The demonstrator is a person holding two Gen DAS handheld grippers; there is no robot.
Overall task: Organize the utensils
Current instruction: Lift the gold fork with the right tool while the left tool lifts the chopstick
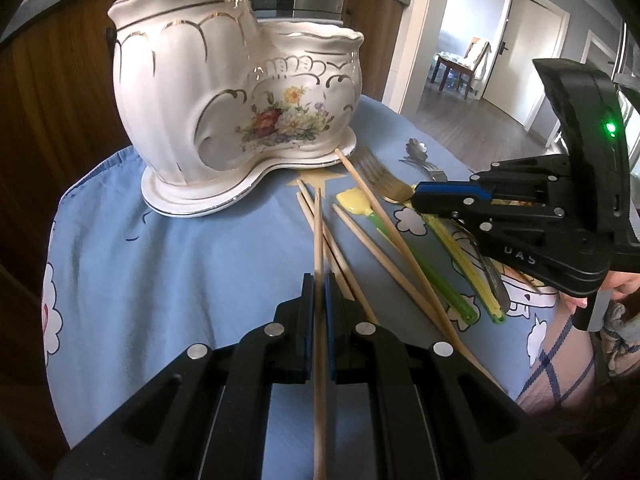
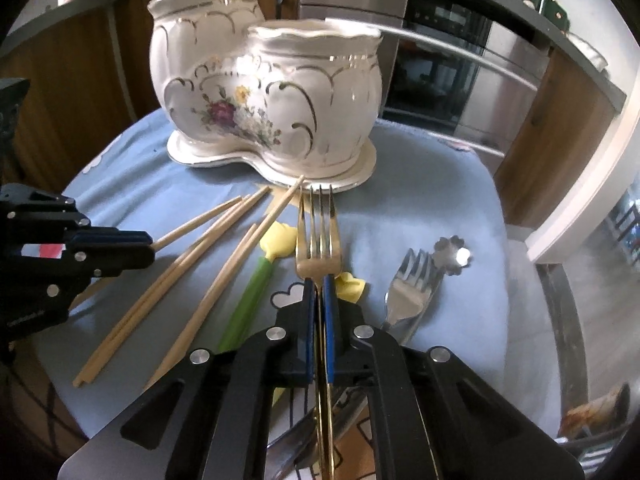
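1. My left gripper [image 1: 318,280] is clamped on a single wooden chopstick [image 1: 318,232], which runs straight through the pads and sticks out well ahead of them. I judge the pinch is narrow, so the stick could pivot or slide if I swing it fast.
2. My right gripper [image 2: 319,280] is closed on the neck of the gold fork [image 2: 318,236], tines forward. The thin metal sits edge-on between the pads, so it may twist in the grip when lifted.
3. Just beside both grips lie the loose chopsticks [image 2: 208,256], crossed over one another, with the green-handled yellow spoon [image 2: 256,280] among them. Dragging either held piece low would likely scatter this pile or roll pieces toward the edge of the blue tablecloth [image 1: 160,272].
4. To the right rest a silver fork [image 2: 414,284] and a flower-ended steel utensil [image 2: 452,254], untouched.
5. Farthest stands the two-compartment floral ceramic holder [image 1: 224,92], where everything must go. One loose chopstick tip touches its base. The long chopstick could strike the scalloped rim and jolt it, and the two grippers could collide, since both aim there.
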